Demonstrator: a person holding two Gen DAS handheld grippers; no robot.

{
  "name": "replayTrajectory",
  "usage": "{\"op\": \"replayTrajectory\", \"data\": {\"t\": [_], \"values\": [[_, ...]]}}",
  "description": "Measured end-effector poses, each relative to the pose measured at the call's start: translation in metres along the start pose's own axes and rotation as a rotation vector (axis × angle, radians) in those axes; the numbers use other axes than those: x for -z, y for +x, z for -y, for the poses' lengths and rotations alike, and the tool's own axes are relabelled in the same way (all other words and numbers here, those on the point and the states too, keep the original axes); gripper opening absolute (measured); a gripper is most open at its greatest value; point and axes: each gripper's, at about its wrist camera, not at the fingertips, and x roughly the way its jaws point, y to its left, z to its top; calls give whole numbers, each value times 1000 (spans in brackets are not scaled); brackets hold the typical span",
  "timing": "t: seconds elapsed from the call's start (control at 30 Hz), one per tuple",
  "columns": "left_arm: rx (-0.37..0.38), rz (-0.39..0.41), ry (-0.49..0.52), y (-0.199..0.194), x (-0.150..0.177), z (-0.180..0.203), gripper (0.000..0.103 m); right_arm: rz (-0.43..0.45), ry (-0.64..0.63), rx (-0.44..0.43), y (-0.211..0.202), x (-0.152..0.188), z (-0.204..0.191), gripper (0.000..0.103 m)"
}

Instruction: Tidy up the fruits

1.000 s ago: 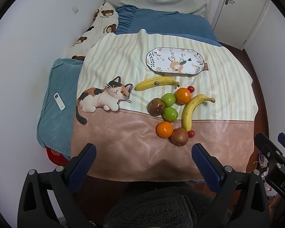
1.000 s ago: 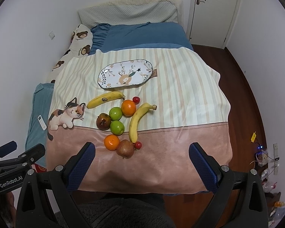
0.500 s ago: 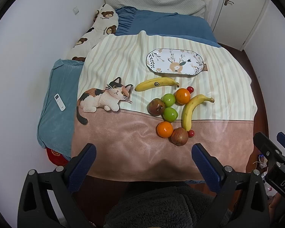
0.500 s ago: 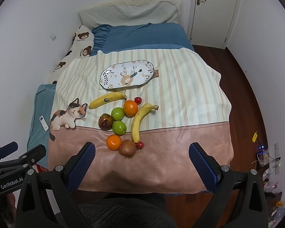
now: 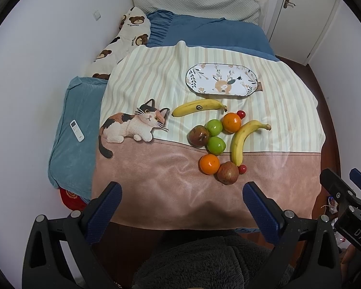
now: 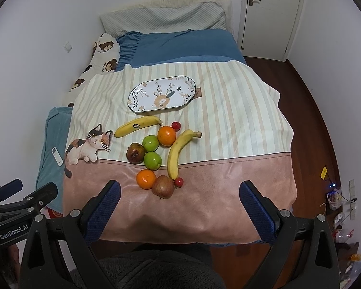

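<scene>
Both of my claws hang spread wide and empty above the foot of the bed: my left gripper (image 5: 181, 207) and my right gripper (image 6: 180, 206), well short of the fruit. All the fruit lies loose on the blanket (image 6: 228, 125), bunched just near of the oval plate (image 6: 162, 95), which is bare. I judge nothing is sorted yet. The near banana (image 6: 178, 153) runs its long axis away from me, stem end pointing far and to the right, blossom end close to the near red apple (image 6: 164, 186). The far banana (image 6: 138, 125) lies crosswise, its stem toward the far orange (image 6: 166, 135). Bananas should be light and soft; I would pinch one across its middle, gently, so as not to bruise it. The near orange (image 6: 145, 178), the two green apples (image 6: 152, 160) and the dark apple (image 6: 134, 153) look round, firm and prone to roll on soft bedding, so I would close across the widest part. Two cherry tomatoes (image 6: 179, 181) look small and easily crushed.
</scene>
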Motion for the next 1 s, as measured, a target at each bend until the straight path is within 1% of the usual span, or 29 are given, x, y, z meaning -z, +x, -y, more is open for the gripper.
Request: {"op": "replayTrajectory", "data": {"t": [0.43, 0.77, 0.9, 1.0], "values": [[1, 7, 1, -5, -7, -3, 103, 8, 3, -6, -7, 4, -2, 101], [2, 9, 1, -5, -2, -2, 103, 3, 2, -14, -11, 5, -6, 101], [2, 18, 0, -7, -9, -4, 103, -9, 9, -30, -9, 5, -9, 101], [-17, 41, 14, -1, -22, -10, 103, -19, 30, -64, 6, 3, -2, 101]]}}
